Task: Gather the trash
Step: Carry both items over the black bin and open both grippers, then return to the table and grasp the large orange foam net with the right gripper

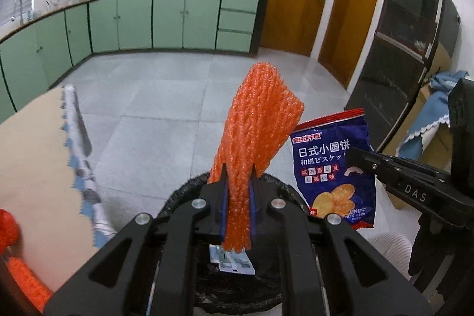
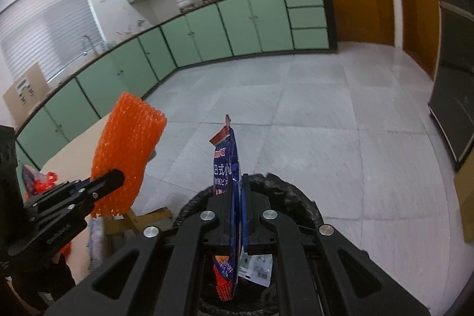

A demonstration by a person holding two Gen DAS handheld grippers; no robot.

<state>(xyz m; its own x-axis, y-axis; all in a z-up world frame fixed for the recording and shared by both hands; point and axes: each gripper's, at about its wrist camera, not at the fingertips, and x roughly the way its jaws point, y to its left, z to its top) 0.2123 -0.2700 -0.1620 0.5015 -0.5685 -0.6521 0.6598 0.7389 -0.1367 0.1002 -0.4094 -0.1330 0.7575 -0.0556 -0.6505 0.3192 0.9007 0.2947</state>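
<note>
Left gripper [image 1: 238,197] clamps orange foam net [image 1: 257,132], right gripper [image 2: 240,215] clamps biscuit bag [image 2: 226,168]; both over bin [image 2: 284,185], undropped. More net on counter [image 1: 38,144] at 8 o'clock.

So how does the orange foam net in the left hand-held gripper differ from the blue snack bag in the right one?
The orange foam net is an open, bumpy mesh with no print; the blue snack bag is a smooth, flat, glossy packet with printed text and biscuit pictures. The net is one colour; the bag is blue with red edges. Both stand up from shut jaws, over the black-lined bin.
</note>
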